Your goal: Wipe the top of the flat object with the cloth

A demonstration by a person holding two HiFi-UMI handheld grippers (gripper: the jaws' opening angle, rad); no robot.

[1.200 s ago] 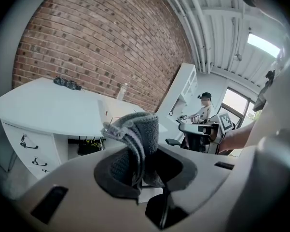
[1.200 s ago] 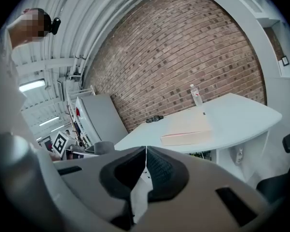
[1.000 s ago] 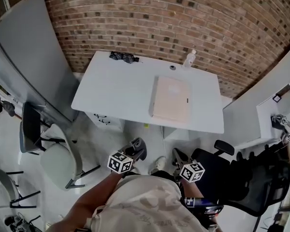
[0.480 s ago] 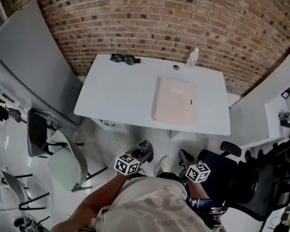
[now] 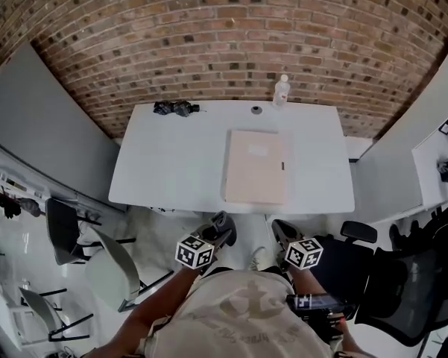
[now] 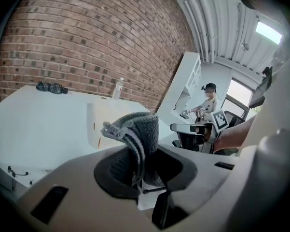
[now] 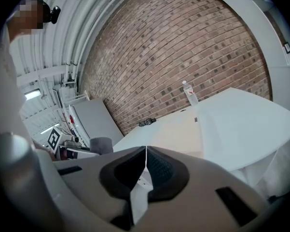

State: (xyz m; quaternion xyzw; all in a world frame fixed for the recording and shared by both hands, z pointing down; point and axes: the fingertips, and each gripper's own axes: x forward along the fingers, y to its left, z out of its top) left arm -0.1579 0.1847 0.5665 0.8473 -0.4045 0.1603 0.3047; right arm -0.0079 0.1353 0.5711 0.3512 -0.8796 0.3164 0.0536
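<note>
Close against the person's body, below the near edge of the table [image 5: 171,162], both grippers are held low and pointing forward. The left gripper [image 5: 222,227] has its jaws pressed onto a grey cloth [image 6: 135,139], which stands up from between the pads in a crumpled fold. The right gripper [image 5: 280,234] has its jaws pressed together with nothing between them.

Just ahead, on the white table, lies the board [image 5: 256,166], a pale beige flat rectangle. It sits right of the table's centre, its near short edge close to the table's near edge. Its long axis runs straight away from the person, toward the wall [image 5: 224,43].

The board lies forward of both grippers, roughly between their lines. The left gripper lines up with the board's left edge, so the cloth probably needs to go forward and a little to the right to land on top. The right gripper is about as near, in line with the board's right part.

Farther off, along the table's far edge, are a dark bundle [image 5: 175,108] at the left, a small round item [image 5: 256,110], and a clear bottle [image 5: 282,90]. All stand well apart from the board. Behind them rises the brick wall.
</note>
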